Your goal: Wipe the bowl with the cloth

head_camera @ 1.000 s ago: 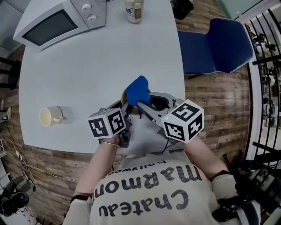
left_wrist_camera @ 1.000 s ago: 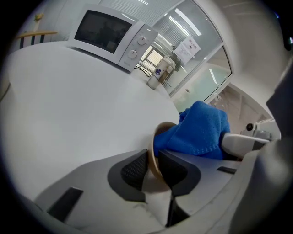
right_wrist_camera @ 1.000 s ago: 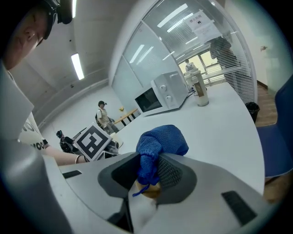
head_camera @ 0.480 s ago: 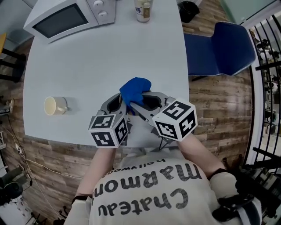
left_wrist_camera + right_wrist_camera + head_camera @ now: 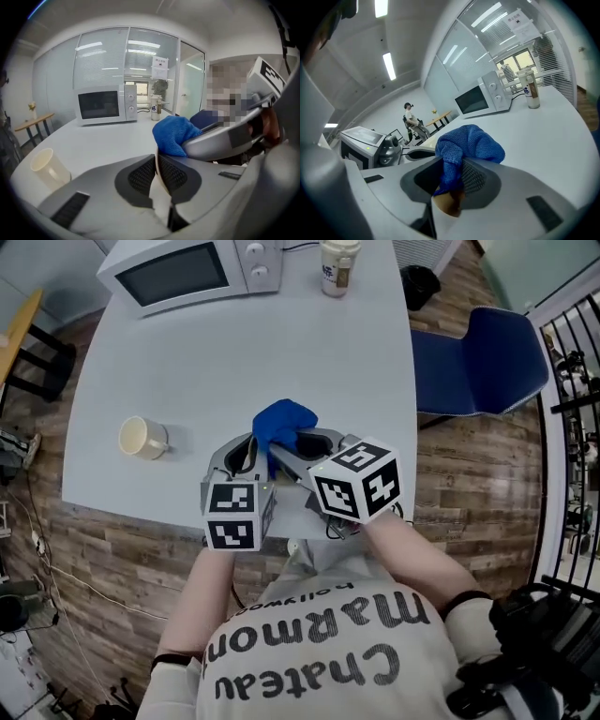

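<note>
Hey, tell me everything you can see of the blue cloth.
The cloth is bright blue with a looped, towel-like weave, soft and bunched into a rounded wad. The right gripper pinches one fold of it between its pads, and the rest bulges out past the jaw tips. It appears to be held up off the pale table, over its near part. Just under the pinched fold a brown surface shows, likely the bowl.

Head view: above the person, facing steeply down, taking in the whole table (image 5: 187, 362).
Left gripper view: low on the left gripper (image 5: 156, 159), looking along its jaws across the table toward the microwave (image 5: 105, 105).
Right gripper view: on the right gripper (image 5: 457, 176), facing likewise, close above the tabletop.
Shared: microwave, cloth (image 5: 281, 423) and bottle (image 5: 337, 266) appear in all three.
</note>
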The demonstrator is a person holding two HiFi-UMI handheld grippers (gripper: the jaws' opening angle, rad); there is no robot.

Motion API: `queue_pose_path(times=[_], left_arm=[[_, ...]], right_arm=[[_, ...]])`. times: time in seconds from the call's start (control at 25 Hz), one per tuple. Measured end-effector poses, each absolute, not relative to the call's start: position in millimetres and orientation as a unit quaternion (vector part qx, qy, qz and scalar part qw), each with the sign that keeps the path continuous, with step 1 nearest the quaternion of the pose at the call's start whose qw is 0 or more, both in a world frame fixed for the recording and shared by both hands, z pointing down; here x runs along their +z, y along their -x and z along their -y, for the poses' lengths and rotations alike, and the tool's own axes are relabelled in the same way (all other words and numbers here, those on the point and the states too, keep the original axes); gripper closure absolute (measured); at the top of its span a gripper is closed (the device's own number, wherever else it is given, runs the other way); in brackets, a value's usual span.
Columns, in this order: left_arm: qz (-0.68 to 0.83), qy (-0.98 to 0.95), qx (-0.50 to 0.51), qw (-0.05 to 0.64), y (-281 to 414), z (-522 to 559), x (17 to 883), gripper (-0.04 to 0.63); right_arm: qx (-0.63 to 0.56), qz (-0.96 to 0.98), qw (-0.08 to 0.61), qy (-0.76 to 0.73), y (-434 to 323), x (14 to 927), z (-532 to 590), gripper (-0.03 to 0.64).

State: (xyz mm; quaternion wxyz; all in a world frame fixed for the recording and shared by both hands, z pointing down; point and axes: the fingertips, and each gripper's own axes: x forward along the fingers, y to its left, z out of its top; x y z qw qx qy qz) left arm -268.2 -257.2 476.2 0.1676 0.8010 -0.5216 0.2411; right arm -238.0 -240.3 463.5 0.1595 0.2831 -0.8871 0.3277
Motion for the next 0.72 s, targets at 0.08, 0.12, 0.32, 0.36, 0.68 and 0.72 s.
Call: queue_pose_path(times=[0.08, 0.12, 0.32, 0.36, 0.68, 0.72], left_arm=[[0.528, -0.798, 0.252, 0.146, 277.0, 260.2, 467.6, 0.584], [0.537, -0.794, 0.25, 0.135, 281.4, 261.6, 461.1, 0.581], [0.591, -0.773, 0.207, 0.103, 292.2, 251.9, 429.0, 0.568], [0.598, -0.77, 0.199, 0.097, 292.3, 248.3, 424.3, 0.563], [0.623, -0.763, 0.17, 0.038, 292.5, 221.5, 384.1, 0.541], [0.626, -0.762, 0.164, 0.03, 293.9, 219.1, 377.7, 0.535]], right_arm=[[0.336, 0.885, 0.139, -0.29, 246.5, 457.8, 246.5, 0.515], [0.338, 0.885, 0.124, -0.296, 250.0, 452.9, 249.6, 0.515], [0.33, 0.875, 0.07, -0.347, 254.6, 429.2, 248.3, 0.515], [0.327, 0.873, 0.063, -0.355, 253.8, 425.9, 246.4, 0.515], [0.348, 0.852, -0.015, -0.392, 246.0, 398.5, 230.4, 0.515], [0.354, 0.848, -0.026, -0.394, 245.6, 395.6, 229.6, 0.515]])
